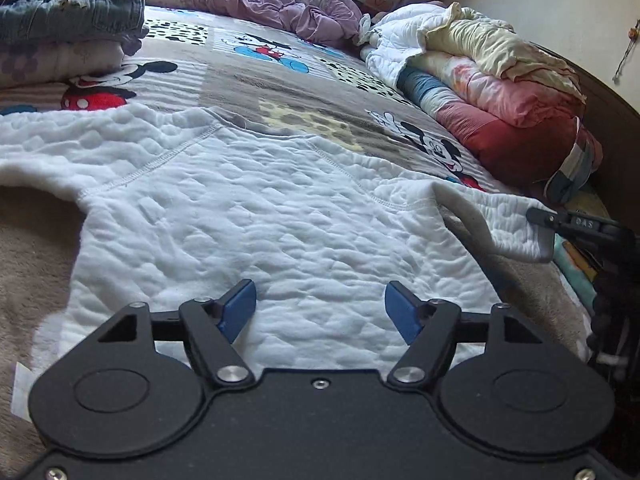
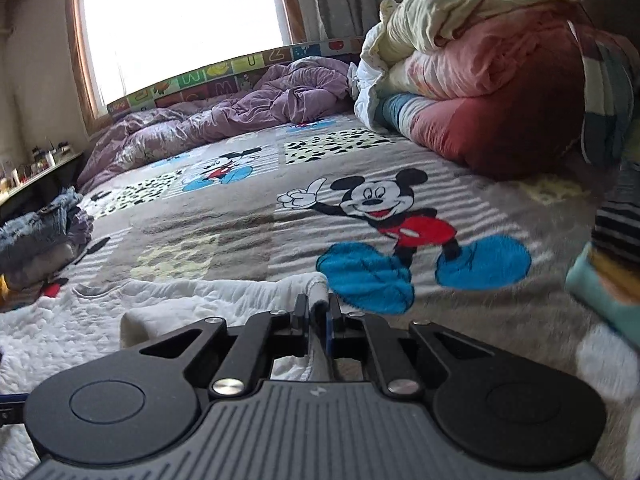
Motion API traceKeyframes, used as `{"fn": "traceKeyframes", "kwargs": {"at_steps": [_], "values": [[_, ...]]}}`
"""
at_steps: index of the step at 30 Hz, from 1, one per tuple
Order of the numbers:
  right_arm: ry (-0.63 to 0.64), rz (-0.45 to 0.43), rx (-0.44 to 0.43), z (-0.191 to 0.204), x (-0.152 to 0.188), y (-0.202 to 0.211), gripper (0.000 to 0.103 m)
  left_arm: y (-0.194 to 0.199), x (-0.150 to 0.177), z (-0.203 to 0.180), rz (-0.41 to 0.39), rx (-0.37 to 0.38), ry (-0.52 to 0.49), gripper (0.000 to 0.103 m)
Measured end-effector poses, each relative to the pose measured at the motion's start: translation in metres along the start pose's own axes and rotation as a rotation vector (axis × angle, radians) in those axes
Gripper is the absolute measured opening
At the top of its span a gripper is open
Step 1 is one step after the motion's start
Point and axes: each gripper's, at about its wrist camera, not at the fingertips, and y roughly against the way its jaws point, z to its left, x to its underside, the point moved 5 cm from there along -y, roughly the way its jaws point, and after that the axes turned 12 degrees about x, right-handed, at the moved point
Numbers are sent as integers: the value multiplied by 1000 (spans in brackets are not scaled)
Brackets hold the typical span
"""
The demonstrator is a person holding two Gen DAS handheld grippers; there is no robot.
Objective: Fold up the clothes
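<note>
A Mickey Mouse blanket (image 2: 248, 232) carries rolled quilts (image 2: 500, 92) and folded jeans (image 1: 72, 16). The left gripper (image 1: 320, 304) hangs spread above the white quilted garment (image 1: 248, 216). The right gripper (image 2: 318, 308) pinches its corner.

The quilted garment (image 1: 248, 216) is plain white with a raised bubbly texture, and it lies on a grey-striped bed cover (image 2: 240, 232) printed with cartoon mice in red shorts and blue shoes, plus black-spotted white squares. The left tongs (image 1: 320, 312) are black with blue pads; the right tongs (image 2: 318, 312) are black too. The crumpled duvet (image 2: 224, 116) is lilac, the rolled bedding (image 2: 492, 92) pink, red and cream, and the folded jeans (image 1: 72, 16) faded blue.
</note>
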Motion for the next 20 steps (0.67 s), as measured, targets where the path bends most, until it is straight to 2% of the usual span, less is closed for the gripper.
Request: {"fn": "traceKeyframes", "kwargs": {"at_steps": [8,12,20], "values": [[231,-12,69,5,-49,-38,8,-1,1,3,-3,27,29,73],[319,2,87,13,-56,-60,8,-2,2,3,11,37,18,73],[483,40,113,27,-56,-102,7,-8,8,1,55,26,-75,74]]}}
